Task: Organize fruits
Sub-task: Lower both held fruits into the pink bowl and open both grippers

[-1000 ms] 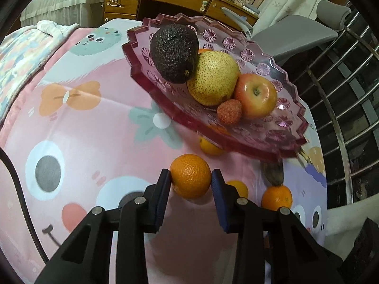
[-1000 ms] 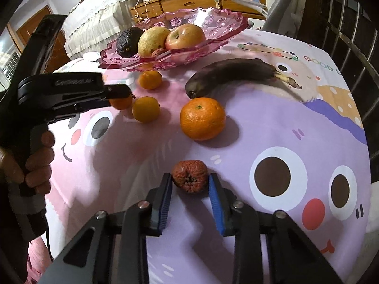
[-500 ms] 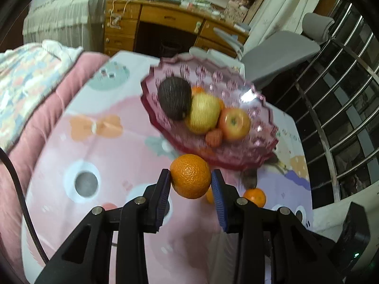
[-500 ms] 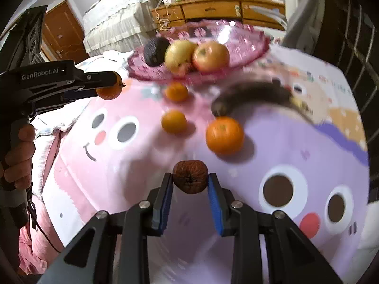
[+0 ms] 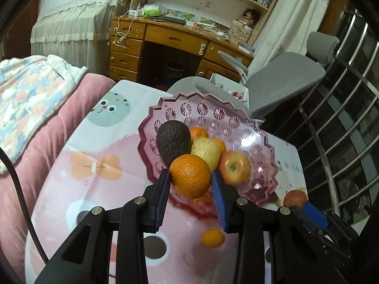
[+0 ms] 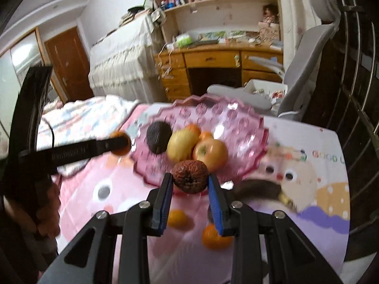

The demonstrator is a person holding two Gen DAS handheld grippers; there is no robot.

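Pink cartoon-print cloth (image 5: 90, 172) covers the table, with a wooden desk (image 5: 170, 40) and a grey chair (image 5: 284, 71) beyond it. My left gripper (image 5: 191, 182) is clamped on an orange (image 5: 190, 176), held in the air at the near rim of the pink glass bowl (image 5: 213, 118). In that bowl lie an avocado (image 5: 173, 142) at 9 o'clock, a yellow pear (image 5: 207, 150) in the middle and an apple (image 5: 234, 168) at 4 o'clock, all touching. My right gripper (image 6: 188, 183) is closed on a shrivelled brown fruit (image 6: 189, 176), also off the table near the bowl's front edge. Two small oranges (image 6: 177, 219) (image 6: 214, 237) rest on the cloth below, and a dark banana (image 6: 258, 187) lies at the bowl's 5 o'clock.
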